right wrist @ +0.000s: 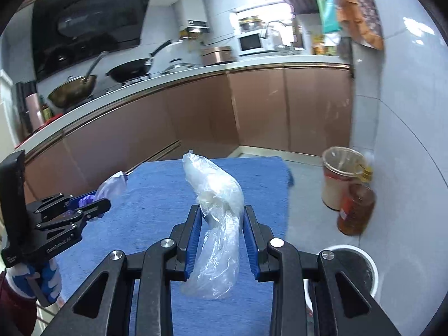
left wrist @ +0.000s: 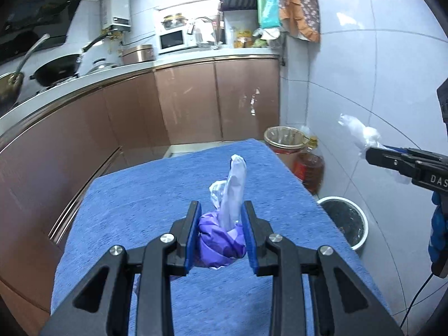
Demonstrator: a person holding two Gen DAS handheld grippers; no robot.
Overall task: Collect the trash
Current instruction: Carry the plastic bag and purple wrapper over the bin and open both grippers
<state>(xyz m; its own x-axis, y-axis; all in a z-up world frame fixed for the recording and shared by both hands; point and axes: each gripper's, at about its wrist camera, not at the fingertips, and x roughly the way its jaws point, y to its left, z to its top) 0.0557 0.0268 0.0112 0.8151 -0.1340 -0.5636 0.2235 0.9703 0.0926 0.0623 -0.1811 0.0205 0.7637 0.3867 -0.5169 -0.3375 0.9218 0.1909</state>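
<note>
Below and to the right of the right claw (right wrist: pixel 221 240), clamped on a clear plastic bag (right wrist: pixel 215 224) that stands long along it, waits the white bin (right wrist: pixel 364 268); the left claw (left wrist: pixel 221 235), clamped on a purple bundle (left wrist: pixel 221 240), is farther, over the table (left wrist: pixel 140 196). Free room lies past the table edge.

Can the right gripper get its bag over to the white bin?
Probably yes. The right gripper is shut on the clear bag, and the white bin sits open on the floor just right of the blue table, nothing between.
</note>
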